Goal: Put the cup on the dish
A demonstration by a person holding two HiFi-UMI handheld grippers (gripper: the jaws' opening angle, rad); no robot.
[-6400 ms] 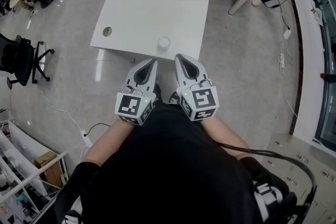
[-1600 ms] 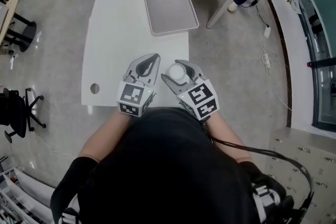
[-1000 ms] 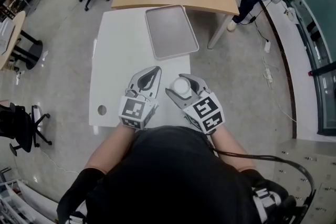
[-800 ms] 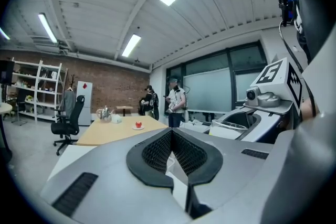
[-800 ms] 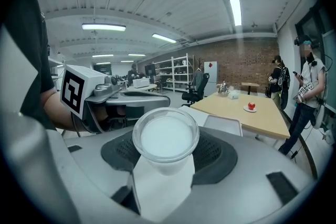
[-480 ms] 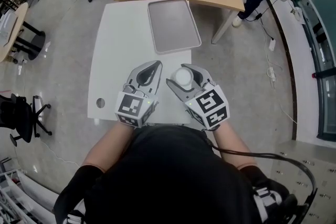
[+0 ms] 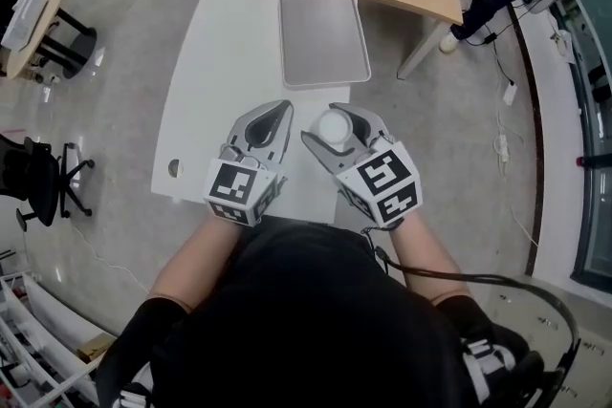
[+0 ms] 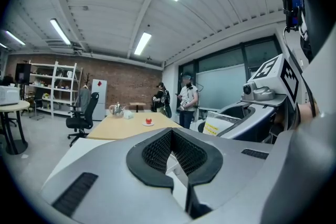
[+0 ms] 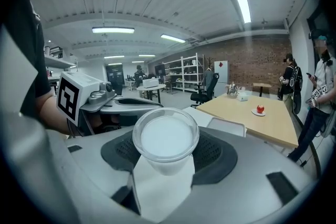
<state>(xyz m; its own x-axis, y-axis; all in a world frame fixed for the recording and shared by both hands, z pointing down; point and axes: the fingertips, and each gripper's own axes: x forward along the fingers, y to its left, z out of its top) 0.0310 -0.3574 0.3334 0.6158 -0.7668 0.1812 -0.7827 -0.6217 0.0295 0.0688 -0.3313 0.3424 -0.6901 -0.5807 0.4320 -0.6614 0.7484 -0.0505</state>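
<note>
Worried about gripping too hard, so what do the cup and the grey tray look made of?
The cup is likely thin plastic, frosted and translucent, with a clear glossy rim. The tray is matte grey with a raised rim; metal or plastic, cannot tell.

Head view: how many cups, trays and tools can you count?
Cup: 1
Tray: 1
Tools: 2 (left tool, right tool)
Total: 4
</note>
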